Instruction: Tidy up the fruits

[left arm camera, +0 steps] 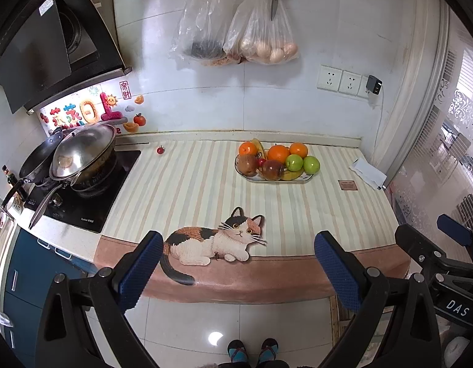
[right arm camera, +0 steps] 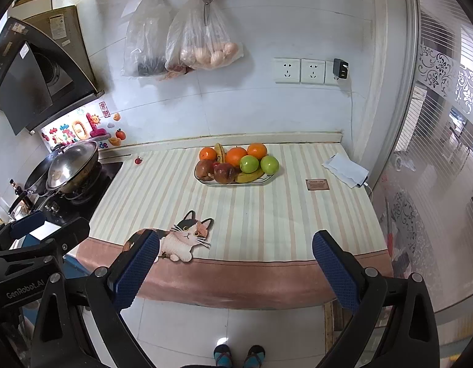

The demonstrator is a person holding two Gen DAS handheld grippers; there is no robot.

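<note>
Both grippers, left and right, held short of the cloth's near edge, fingers wide apart, empty. Fruit plate far behind the cat print, long axis left-right. One small red fruit well left of plate.

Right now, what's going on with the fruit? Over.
Both tongs, left and right, open, empty. Fruit plate full, untouched. One small red fruit loose near stove. Path clear.
</note>
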